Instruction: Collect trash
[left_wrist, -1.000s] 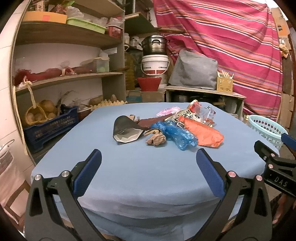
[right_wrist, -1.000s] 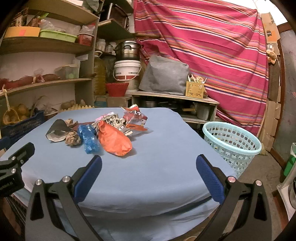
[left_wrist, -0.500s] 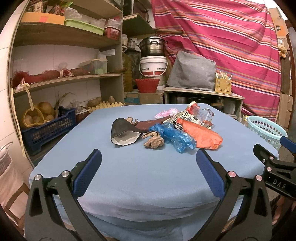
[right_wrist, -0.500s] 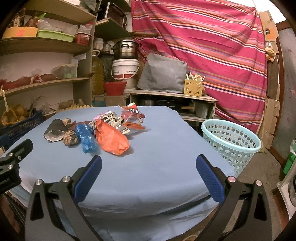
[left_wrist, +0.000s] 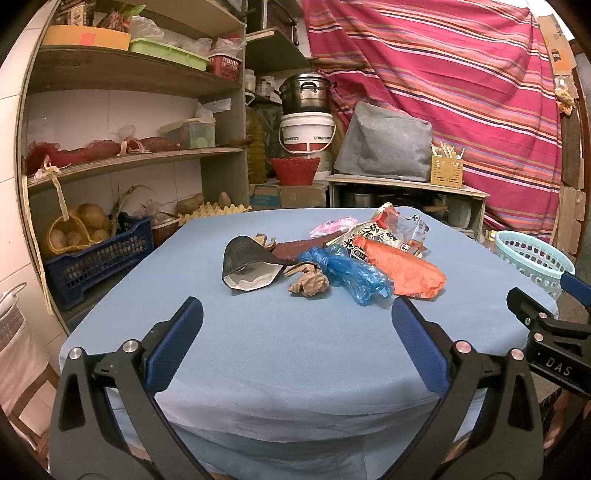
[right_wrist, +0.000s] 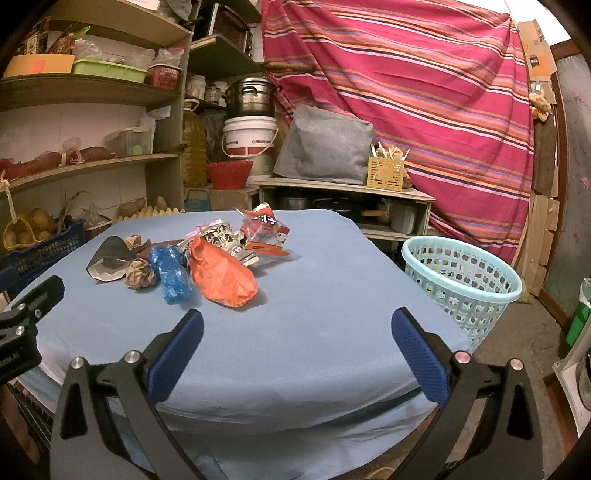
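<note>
Both views have come a little nearer to the heap of trash since one second ago, and the heap itself lies as it did. The left tool is spread wide, with nothing between its blue ribbed pads, and it touches nothing. The right tool is spread just as wide and is also bare. Each hovers over the near edge of the desk, which carries a smooth light blue cloth. The trash sits beyond the tools, about the middle of the desk: a crumpled brown paper ball, a wrinkled blue plastic bag, a puffy orange bag, a dark curved wrapper with a white inside and some shiny printed snack packets. A pale blue basket with holes stands on the floor to the right of the desk.
</note>
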